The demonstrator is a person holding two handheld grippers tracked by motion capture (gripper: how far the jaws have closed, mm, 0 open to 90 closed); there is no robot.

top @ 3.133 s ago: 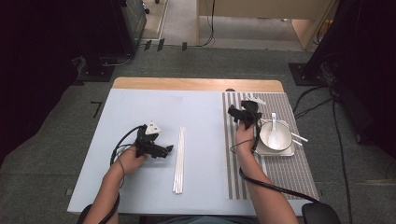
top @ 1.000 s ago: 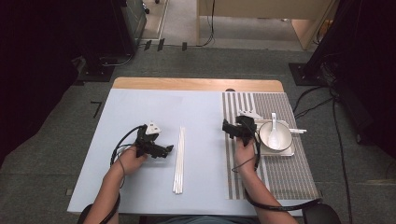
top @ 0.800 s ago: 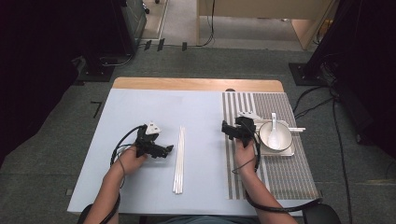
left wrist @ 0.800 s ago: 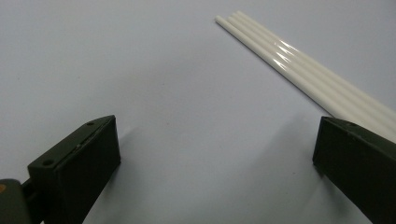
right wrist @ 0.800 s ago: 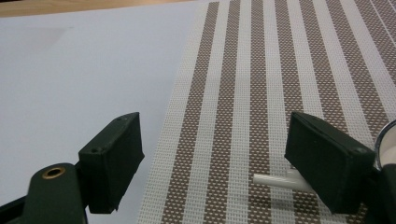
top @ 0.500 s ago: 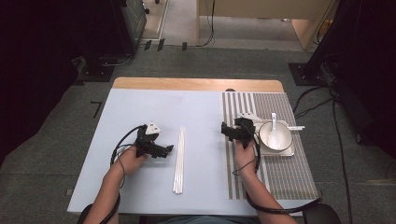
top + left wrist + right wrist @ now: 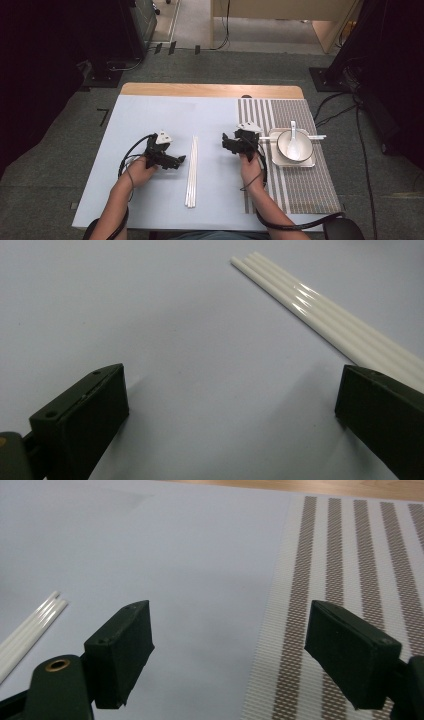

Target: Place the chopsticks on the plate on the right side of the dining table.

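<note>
Both claws are gaping empty: the left claw (image 7: 179,160) just beside the chopsticks (image 7: 191,170), the right claw (image 7: 226,143) farther off. Pinching these thin rods flat against the surface (image 7: 150,115) risks scattering them.

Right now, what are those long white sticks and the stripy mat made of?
The white sticks look like smooth plastic, maybe glazed ceramic: bright glints run along them, so the finish is glossy. The stripy mat looks woven, likely vinyl or fabric mesh: a fine grid of threads shows in its brown and white stripes, with no shine.
</note>
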